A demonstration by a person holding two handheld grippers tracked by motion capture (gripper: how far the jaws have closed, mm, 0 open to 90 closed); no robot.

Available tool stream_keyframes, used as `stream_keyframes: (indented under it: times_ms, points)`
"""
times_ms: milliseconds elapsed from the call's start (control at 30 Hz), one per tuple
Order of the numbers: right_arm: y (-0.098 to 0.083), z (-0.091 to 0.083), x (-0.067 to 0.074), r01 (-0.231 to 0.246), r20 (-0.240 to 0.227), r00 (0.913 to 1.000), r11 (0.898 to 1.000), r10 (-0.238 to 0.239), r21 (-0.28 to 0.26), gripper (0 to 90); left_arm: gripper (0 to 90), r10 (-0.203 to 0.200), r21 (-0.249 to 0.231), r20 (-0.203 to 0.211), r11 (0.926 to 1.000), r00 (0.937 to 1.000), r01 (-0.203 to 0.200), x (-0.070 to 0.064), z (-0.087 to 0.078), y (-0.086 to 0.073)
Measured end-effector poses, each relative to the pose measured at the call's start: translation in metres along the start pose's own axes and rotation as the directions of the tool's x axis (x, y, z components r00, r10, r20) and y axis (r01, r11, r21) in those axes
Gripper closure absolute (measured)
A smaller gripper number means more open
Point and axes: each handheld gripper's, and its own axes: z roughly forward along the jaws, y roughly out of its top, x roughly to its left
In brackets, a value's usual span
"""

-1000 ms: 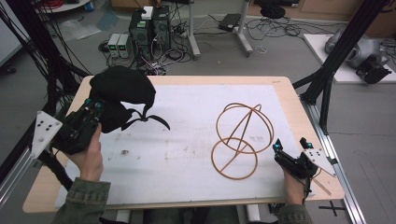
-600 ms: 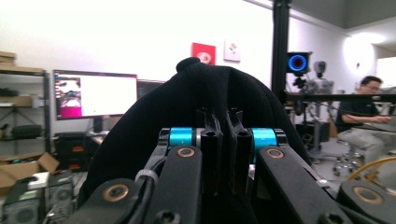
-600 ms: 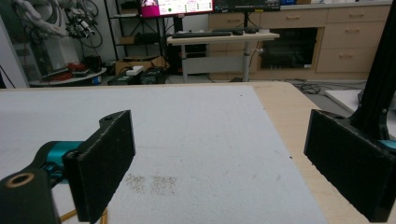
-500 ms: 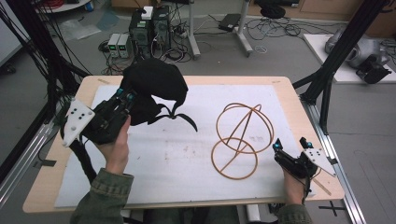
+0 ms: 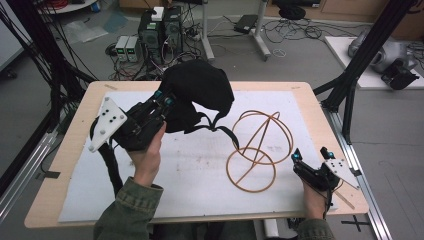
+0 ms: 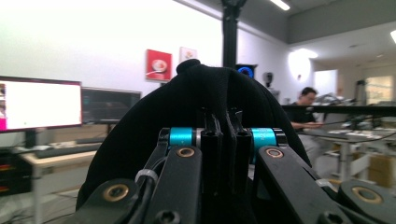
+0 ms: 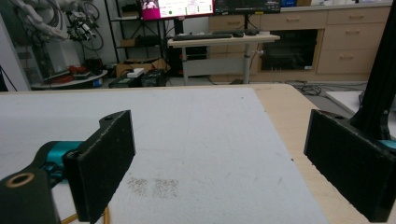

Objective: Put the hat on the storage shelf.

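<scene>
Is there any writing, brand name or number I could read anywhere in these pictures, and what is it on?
No text can be read.
Monitor behind the table, right gripper view: coloured panels, lettering too small.
Red poster on the wall, left gripper view: a picture, any words blurred.
Black cap held in the left gripper: no visible logo.

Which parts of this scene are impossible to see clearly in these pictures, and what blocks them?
- High view: the jaw tips of the left gripper are buried in the black fabric cap.
- Left gripper view: the black fabric cap blocks the table ahead.
- High view: the cap's dangling black straps cover part of the orange wire sphere frame.
- Right gripper view: only a sliver of orange wire appears, cut off by the bottom edge.
</scene>
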Motion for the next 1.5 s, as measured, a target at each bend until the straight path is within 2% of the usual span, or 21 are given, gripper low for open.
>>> stream_keyframes:
  times_ms: [133,267,400,567,667,700,767,867,900,967,1000,1133,1167,1200,1233,1367,1400,1500]
  points:
    - [0.0,0.001,0.0,0.001,-0.001,1.0,1.0,-0.001,0.0,7.9,86.5,-0.028,-0.013,0.067,0.9995,0.9974,0.029,-0.006,0.011,-0.001]
    - [0.0,0.001,0.001,-0.001,-0.005,1.0,1.0,0.001,-0.002,7.9,86.5,-0.077,-0.015,0.144,0.9967,0.9866,0.08,-0.009,0.024,-0.006]
    - [0.0,0.001,0.0,-0.005,-0.006,1.0,1.0,0.005,0.003,7.9,86.5,-0.1,-0.016,0.173,0.9944,0.9798,0.104,-0.016,0.034,-0.011]
    - [0.001,0.0,-0.001,-0.009,-0.006,0.9999,1.0,0.009,-0.002,7.9,86.5,-0.124,-0.006,0.23,0.9917,0.9653,0.129,-0.024,0.045,-0.015]
    - [0.001,0.001,-0.001,-0.01,-0.007,0.9999,1.0,0.01,-0.003,7.9,86.6,-0.14,0.001,0.265,0.9895,0.9541,0.145,-0.03,0.053,-0.018]
    - [0.0,0.001,-0.001,-0.014,-0.01,0.9998,1.0,0.014,0.001,7.9,86.6,-0.144,0.004,0.282,0.9888,0.9485,0.149,-0.032,0.055,-0.02]
    - [0.0,0.002,0.0,-0.007,-0.015,0.9999,1.0,0.007,0.001,8.0,86.6,-0.142,0.015,0.299,0.9894,0.9435,0.144,-0.037,0.061,-0.023]
    - [0.0,0.002,0.001,-0.004,-0.021,0.9998,1.0,0.004,0.004,7.9,86.7,-0.162,0.043,0.328,0.9867,0.9305,0.157,-0.043,0.071,-0.029]
    - [0.0,0.002,0.001,-0.003,-0.023,0.9997,1.0,0.003,0.002,8.0,86.6,-0.169,0.051,0.342,0.9856,0.9245,0.161,-0.045,0.074,-0.031]
    - [0.0,0.002,0.001,-0.003,-0.024,0.9997,1.0,0.003,0.002,7.9,86.6,-0.165,0.069,0.363,0.9863,0.9173,0.149,-0.047,0.078,-0.035]
    - [0.0,0.001,0.001,-0.008,-0.023,0.9997,1.0,0.008,0.002,7.9,86.6,-0.171,0.078,0.376,0.9851,0.9107,0.153,-0.049,0.08,-0.037]
    - [0.0,0.001,-0.001,-0.014,-0.019,0.9997,1.0,0.014,0.0,7.9,86.6,-0.192,0.113,0.41,0.9808,0.8916,0.159,-0.051,0.086,-0.042]
    - [0.0,0.001,-0.002,-0.006,-0.017,0.9998,1.0,0.006,-0.004,7.9,86.6,-0.197,0.123,0.412,0.9795,0.8896,0.16,-0.052,0.087,-0.043]
    - [0.001,0.001,-0.002,-0.008,-0.016,0.9998,1.0,0.008,-0.004,7.9,86.6,-0.208,0.132,0.425,0.9771,0.8809,0.167,-0.052,0.089,-0.044]
    - [0.001,0.001,-0.002,-0.009,-0.016,0.9998,1.0,0.009,-0.003,7.9,86.6,-0.21,0.141,0.433,0.9762,0.8763,0.165,-0.053,0.091,-0.046]
    - [0.0,0.002,-0.001,-0.01,-0.02,0.9998,1.0,0.01,0.002,8.0,86.6,-0.164,0.193,0.45,0.9777,0.878,0.084,-0.061,0.096,-0.05]
    - [0.0,0.002,-0.001,-0.005,-0.02,0.9998,1.0,0.005,0.002,7.9,86.6,-0.147,0.212,0.449,0.9758,0.8812,0.055,-0.063,0.098,-0.051]
    - [0.0,0.002,0.0,-0.01,-0.021,0.9997,1.0,0.01,0.001,7.9,86.6,-0.115,0.271,0.469,0.9623,0.876,-0.019,-0.071,0.103,-0.056]
